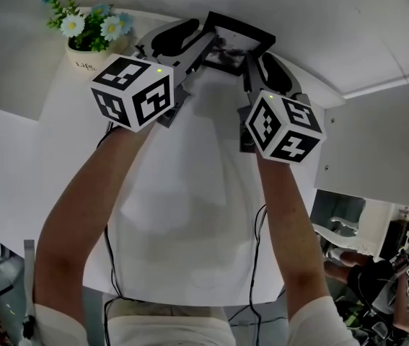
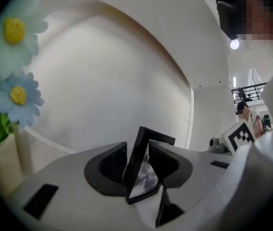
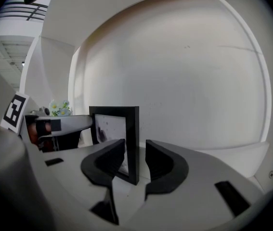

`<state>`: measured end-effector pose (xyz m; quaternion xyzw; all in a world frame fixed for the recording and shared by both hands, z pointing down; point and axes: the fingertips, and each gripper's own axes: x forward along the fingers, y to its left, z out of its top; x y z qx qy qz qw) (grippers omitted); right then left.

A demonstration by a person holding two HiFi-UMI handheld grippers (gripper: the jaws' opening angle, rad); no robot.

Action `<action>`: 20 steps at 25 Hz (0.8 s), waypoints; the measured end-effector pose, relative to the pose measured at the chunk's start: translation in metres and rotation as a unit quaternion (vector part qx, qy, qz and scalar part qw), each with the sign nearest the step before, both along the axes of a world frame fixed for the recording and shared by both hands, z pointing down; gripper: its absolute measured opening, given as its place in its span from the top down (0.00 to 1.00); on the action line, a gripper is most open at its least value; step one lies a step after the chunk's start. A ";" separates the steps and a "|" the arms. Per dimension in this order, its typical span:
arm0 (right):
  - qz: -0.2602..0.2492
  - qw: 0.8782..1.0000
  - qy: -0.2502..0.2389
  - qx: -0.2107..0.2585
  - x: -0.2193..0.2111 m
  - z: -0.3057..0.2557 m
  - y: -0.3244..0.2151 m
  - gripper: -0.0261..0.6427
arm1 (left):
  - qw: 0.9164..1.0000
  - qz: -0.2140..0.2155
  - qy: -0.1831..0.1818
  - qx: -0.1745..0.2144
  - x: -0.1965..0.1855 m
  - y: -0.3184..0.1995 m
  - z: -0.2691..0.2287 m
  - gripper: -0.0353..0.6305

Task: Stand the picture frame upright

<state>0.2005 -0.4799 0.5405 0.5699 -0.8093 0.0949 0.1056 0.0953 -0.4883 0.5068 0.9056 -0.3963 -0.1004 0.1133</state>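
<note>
Standing upright on the white table (image 1: 182,222), close to the wall, the black picture frame (image 3: 126,138) is resting on its lower edge. The left gripper (image 2: 137,153) is bracketing one side edge and the right gripper (image 3: 135,148) the other. Both pairs of jaws are sitting slightly apart, with a sliver of gap showing beside the frame. A flower pot (image 1: 87,55) is sitting just left of the left gripper.

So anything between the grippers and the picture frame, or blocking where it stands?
Nothing visible. The picture frame sits between the jaws of the left gripper and the right gripper; the flower pot stands off to the left, apart.
</note>
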 end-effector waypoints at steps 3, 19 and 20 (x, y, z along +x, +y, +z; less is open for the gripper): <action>-0.003 1.000 0.003 0.002 -0.002 -0.002 0.002 0.73 | 1.000 0.001 0.001 0.001 0.000 0.001 -0.001 0.75; 0.030 0.999 0.002 0.015 0.010 -0.008 0.024 0.71 | 1.000 0.008 -0.014 0.009 0.002 0.023 -0.008 0.68; 0.033 0.999 0.002 0.017 0.011 -0.010 0.028 0.72 | 1.000 0.009 -0.015 0.009 0.001 0.026 -0.009 0.68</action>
